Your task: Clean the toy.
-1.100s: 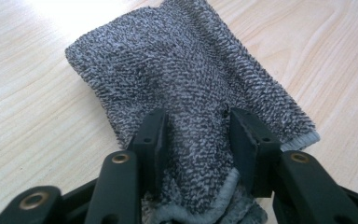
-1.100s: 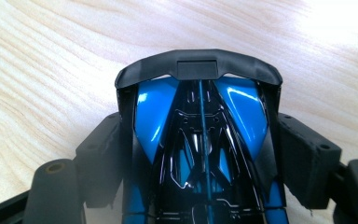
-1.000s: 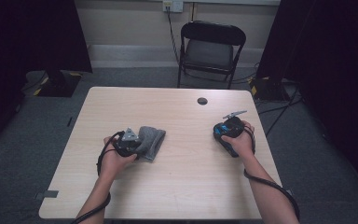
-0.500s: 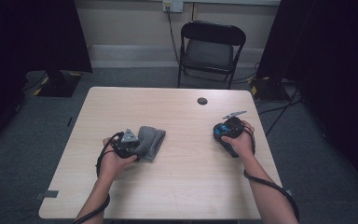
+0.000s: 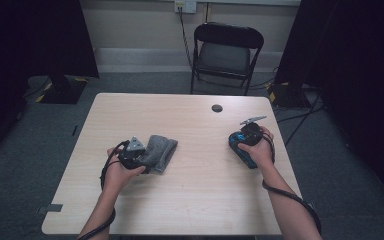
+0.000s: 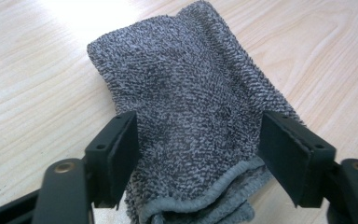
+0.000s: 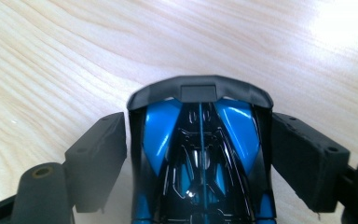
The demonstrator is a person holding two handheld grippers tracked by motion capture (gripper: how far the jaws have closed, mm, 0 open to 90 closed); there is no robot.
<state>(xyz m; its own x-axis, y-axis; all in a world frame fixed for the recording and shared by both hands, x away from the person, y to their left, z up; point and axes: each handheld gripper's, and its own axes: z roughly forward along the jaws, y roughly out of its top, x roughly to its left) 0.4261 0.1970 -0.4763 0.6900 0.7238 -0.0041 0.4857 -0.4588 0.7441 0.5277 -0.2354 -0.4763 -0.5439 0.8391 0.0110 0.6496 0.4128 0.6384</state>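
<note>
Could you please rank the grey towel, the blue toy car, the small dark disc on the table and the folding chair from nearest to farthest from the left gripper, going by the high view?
From the left gripper:
1. Grey towel, right at its jaws.
2. Blue toy car, across the table at the right gripper.
3. Small dark disc, toward the far edge; close to the car's distance.
4. Folding chair, beyond the table.

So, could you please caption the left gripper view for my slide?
Left tongs, just opening, straddle a folded grey towel on the wooden table.

Towel (image 5: 159, 152) left on table (image 5: 190, 200), toy car (image 5: 241, 148) right
</note>
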